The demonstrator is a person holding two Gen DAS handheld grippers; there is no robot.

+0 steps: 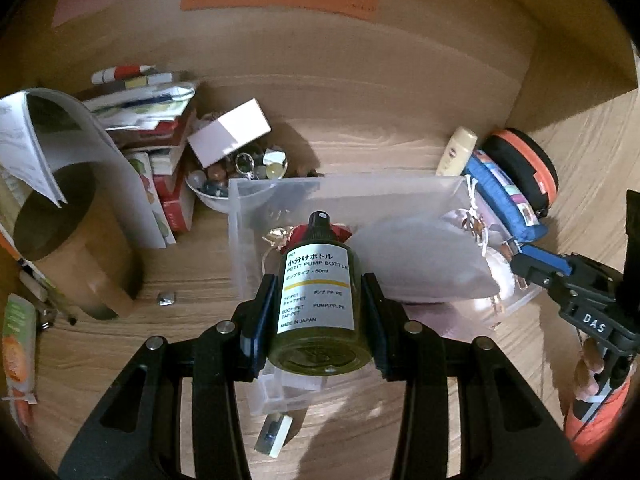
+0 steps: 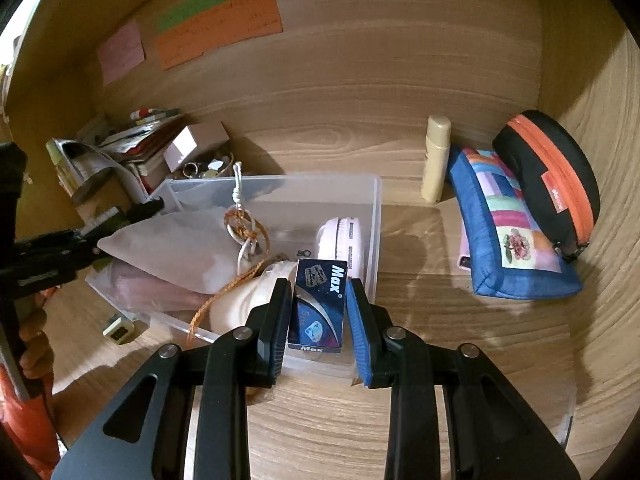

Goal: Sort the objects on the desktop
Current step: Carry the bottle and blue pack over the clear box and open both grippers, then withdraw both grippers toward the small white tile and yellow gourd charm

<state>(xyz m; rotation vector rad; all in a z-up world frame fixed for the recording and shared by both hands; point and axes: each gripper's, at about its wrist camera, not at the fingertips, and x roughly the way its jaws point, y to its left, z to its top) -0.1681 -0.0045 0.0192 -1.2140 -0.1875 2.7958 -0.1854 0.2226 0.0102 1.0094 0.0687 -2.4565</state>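
My left gripper (image 1: 318, 292) is shut on a dark green pump bottle (image 1: 316, 300) with a white label, held over the near edge of the clear plastic bin (image 1: 280, 188). My right gripper (image 2: 318, 292) holds a small blue "Max" box (image 2: 318, 304) between its fingers over the bin's (image 2: 372, 216) near right corner. The bin holds a white cloth pouch (image 2: 172, 252), a pink case (image 2: 342, 240) and a corded charm (image 2: 244, 228). The right gripper also shows in the left wrist view (image 1: 516, 258), at the bin's right side.
A blue patchwork pouch (image 2: 508, 232), a black and orange case (image 2: 548, 176) and a cream tube (image 2: 436, 160) stand right of the bin. A bowl of beads (image 1: 240, 176), a white box (image 1: 230, 132), stacked books (image 1: 156, 120) and a cardboard cylinder (image 1: 68, 236) crowd the left. Wooden walls enclose the desk.
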